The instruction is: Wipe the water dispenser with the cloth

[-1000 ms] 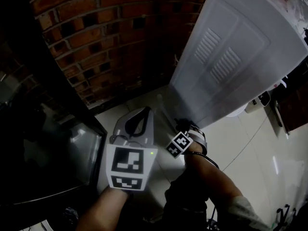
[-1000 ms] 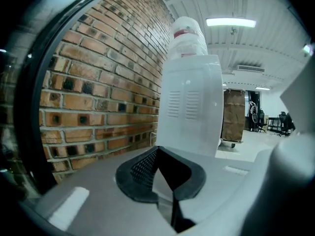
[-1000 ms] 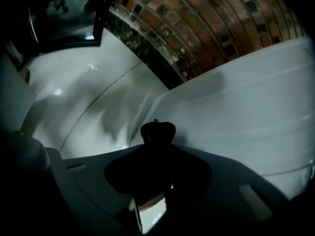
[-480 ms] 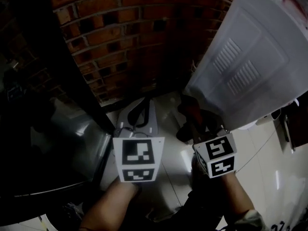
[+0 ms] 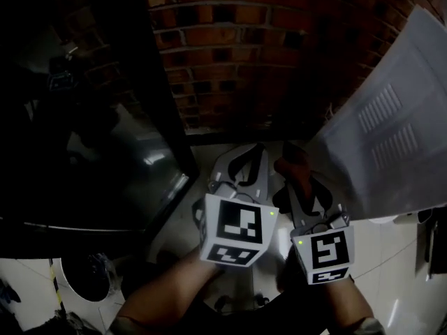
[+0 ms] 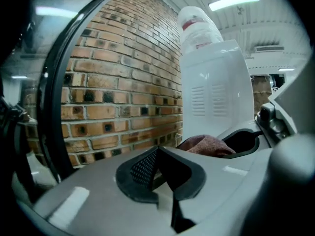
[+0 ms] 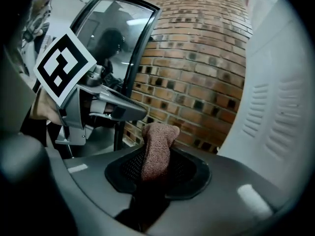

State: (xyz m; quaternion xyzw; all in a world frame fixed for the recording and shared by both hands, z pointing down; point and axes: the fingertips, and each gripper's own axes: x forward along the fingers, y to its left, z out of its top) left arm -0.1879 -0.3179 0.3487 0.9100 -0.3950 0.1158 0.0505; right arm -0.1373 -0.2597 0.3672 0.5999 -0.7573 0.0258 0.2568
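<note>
Brick wall (image 7: 197,68) backs the water dispenser (image 7: 280,107) at frame right; the right gripper (image 7: 156,170) pinches the cloth (image 7: 156,149), judged soft, light and limp, mid-fold at lower centre, while the left gripper (image 6: 156,154) sits closed, empty.

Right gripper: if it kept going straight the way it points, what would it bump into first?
Probably the brick wall, dead ahead of the right gripper beyond the cloth it holds. The dispenser stands close on the right and might be grazed. Depth is unclear.
</note>
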